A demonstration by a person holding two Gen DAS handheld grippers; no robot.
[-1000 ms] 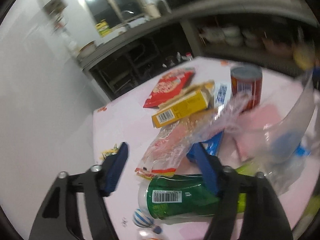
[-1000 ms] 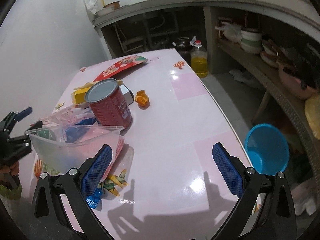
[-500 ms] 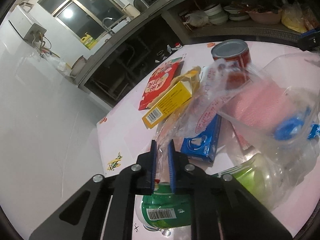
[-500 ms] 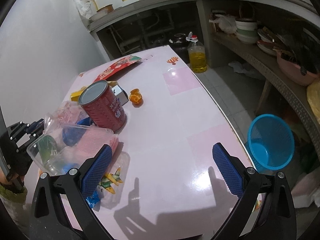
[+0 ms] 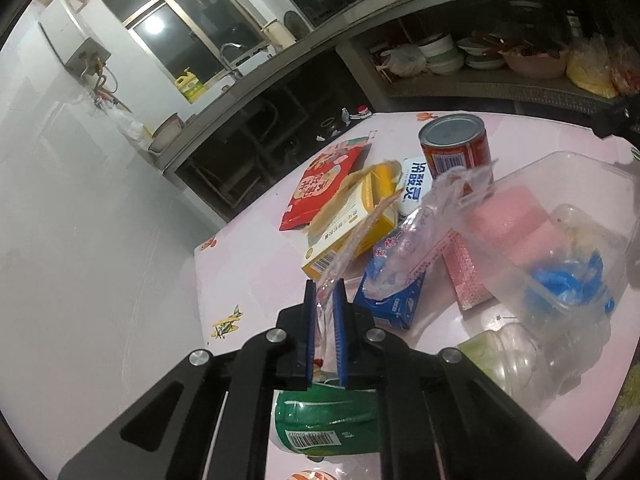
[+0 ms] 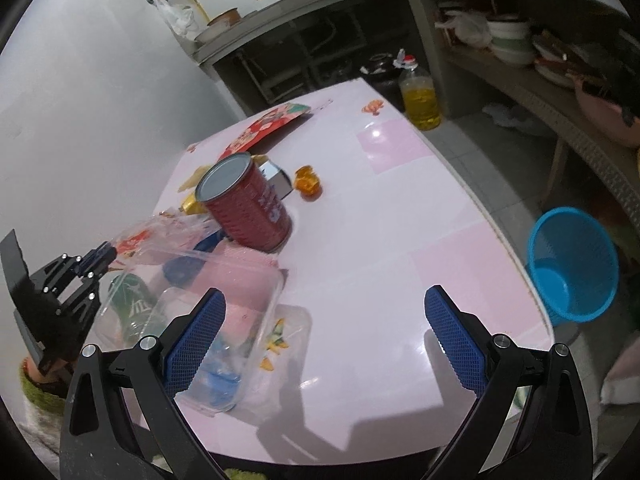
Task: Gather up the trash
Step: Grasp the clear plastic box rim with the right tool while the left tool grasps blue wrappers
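our left hand-held gripper (image 5: 324, 320) is pinching the clear plastic wrapper (image 5: 404, 236), which is trailing away over the bench (image 6: 360, 240) litter; our right hand-held gripper (image 6: 322, 340), gaping empty, is sitting nearer the blue bin (image 6: 572, 268).

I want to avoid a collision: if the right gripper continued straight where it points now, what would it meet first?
Probably only the bare pink tabletop; the open right gripper has nothing between its fingers. The clear plastic container lies just left of that line.
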